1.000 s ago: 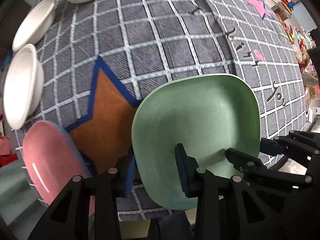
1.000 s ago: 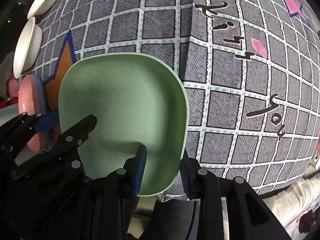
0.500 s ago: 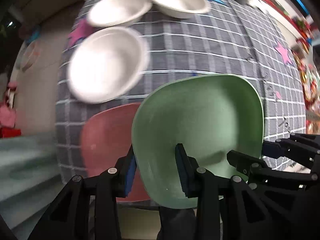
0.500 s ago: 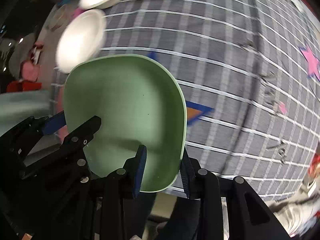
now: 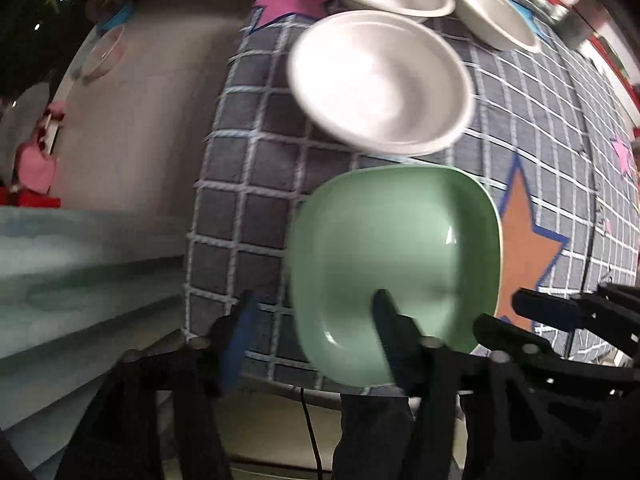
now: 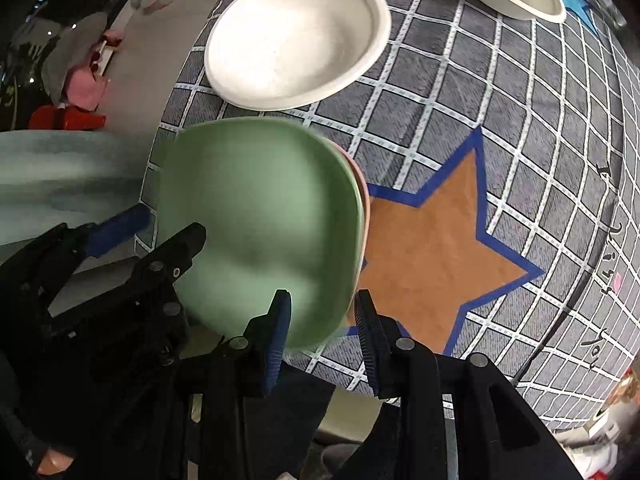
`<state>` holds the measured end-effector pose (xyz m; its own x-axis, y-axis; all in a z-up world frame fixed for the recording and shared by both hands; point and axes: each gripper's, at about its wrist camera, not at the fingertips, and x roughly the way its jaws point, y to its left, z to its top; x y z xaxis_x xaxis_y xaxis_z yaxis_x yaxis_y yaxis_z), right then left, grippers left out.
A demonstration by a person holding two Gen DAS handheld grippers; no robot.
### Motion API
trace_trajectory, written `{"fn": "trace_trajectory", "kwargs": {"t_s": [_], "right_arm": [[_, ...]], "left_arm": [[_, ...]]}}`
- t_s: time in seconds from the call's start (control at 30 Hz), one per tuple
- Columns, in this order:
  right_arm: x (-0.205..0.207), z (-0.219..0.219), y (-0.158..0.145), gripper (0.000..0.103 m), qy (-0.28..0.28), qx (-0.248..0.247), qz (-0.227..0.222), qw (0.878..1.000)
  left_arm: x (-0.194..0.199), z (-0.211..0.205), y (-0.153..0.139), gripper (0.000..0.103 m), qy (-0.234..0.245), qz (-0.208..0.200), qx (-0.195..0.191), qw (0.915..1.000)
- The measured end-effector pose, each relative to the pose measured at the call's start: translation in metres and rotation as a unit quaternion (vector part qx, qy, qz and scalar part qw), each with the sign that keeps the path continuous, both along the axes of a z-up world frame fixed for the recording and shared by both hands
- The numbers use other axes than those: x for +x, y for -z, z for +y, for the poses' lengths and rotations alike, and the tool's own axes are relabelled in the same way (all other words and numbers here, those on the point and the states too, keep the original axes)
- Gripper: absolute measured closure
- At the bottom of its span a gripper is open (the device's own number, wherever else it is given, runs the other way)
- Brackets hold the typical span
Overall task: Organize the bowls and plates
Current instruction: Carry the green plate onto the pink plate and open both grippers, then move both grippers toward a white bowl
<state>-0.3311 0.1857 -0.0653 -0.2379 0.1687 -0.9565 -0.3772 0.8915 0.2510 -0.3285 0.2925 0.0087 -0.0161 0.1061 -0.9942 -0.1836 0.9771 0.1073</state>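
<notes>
A grey rug (image 6: 500, 92) with a white grid, stars and black script covers the surface; the script is too warped to read. Three white round bowls (image 6: 298, 36) rest on it, hollow side up, the nearest just beyond the green plate (image 6: 260, 224). That plate — squarish with rounded corners, so with no clear long axis — faces up and sits over a pink plate (image 6: 362, 196), of which only a thin rim shows at its right edge. The right gripper (image 6: 322, 326) straddles the green plate's near right rim, one blue pad inside and one outside, seemingly clamped on it. The left gripper (image 5: 316, 332) has its jaws opening — the plate's left rim lies between them, the left pad standing clear of it, the right pad over the plate's hollow.
</notes>
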Motion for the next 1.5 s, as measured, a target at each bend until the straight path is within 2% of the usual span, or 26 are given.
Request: {"fn": "trace_trajectory", "kwargs": {"t_s": [0.03, 0.07, 0.1, 0.13, 0.17, 0.33, 0.53, 0.73, 0.83, 1.13, 1.2, 1.37, 1.5], "right_arm": [[0.000, -0.001, 0.002, 0.060, 0.004, -0.001, 0.005, 1.000], [-0.001, -0.006, 0.003, 0.040, 0.010, -0.007, 0.006, 1.000], [0.000, -0.010, 0.005, 0.031, 0.019, -0.014, 0.006, 1.000], [0.001, -0.021, 0.005, 0.016, 0.035, -0.017, 0.007, 0.999], [0.001, -0.032, 0.004, 0.011, 0.051, -0.011, 0.011, 0.999], [0.003, -0.075, 0.004, 0.011, 0.101, -0.021, 0.015, 0.995], [-0.003, -0.119, -0.002, 0.011, 0.124, -0.029, 0.016, 0.992], [-0.005, -0.167, -0.010, 0.011, 0.145, -0.033, 0.013, 0.989], [-0.004, -0.174, -0.009, 0.011, 0.150, -0.033, 0.014, 0.988], [0.010, -0.180, -0.015, 0.011, 0.157, -0.035, 0.006, 0.987], [0.008, -0.184, -0.023, 0.000, 0.159, -0.035, 0.004, 0.987], [0.024, -0.185, -0.034, 0.000, 0.154, -0.034, -0.015, 0.987], [0.037, -0.189, -0.034, 0.000, 0.144, -0.040, -0.011, 0.989]], "left_arm": [[-0.001, 0.007, 0.000, 0.035, -0.007, -0.001, 0.002, 1.0000], [-0.001, 0.015, 0.000, 0.031, -0.010, -0.002, 0.001, 0.9999], [-0.003, 0.024, -0.001, 0.028, -0.017, -0.005, -0.005, 0.9998], [-0.003, 0.027, -0.001, 0.024, -0.024, -0.008, -0.011, 0.9996], [-0.002, 0.028, -0.002, 0.024, -0.029, -0.010, -0.015, 0.9994], [0.002, 0.026, -0.003, 0.024, -0.015, -0.011, -0.022, 0.9996], [0.013, 0.008, -0.010, 0.024, 0.024, -0.024, -0.021, 0.9992], [0.018, -0.005, -0.015, 0.023, 0.033, -0.025, -0.025, 0.9988], [0.023, 0.002, -0.014, 0.023, 0.034, -0.028, -0.023, 0.9988], [0.034, -0.018, -0.016, 0.023, 0.043, -0.032, -0.022, 0.9983], [0.036, -0.018, -0.017, 0.023, 0.042, -0.032, -0.022, 0.9984], [0.045, -0.012, -0.016, 0.023, 0.026, -0.030, -0.026, 0.9989], [0.056, -0.002, -0.019, 0.023, 0.012, -0.033, -0.025, 0.9991]]}}
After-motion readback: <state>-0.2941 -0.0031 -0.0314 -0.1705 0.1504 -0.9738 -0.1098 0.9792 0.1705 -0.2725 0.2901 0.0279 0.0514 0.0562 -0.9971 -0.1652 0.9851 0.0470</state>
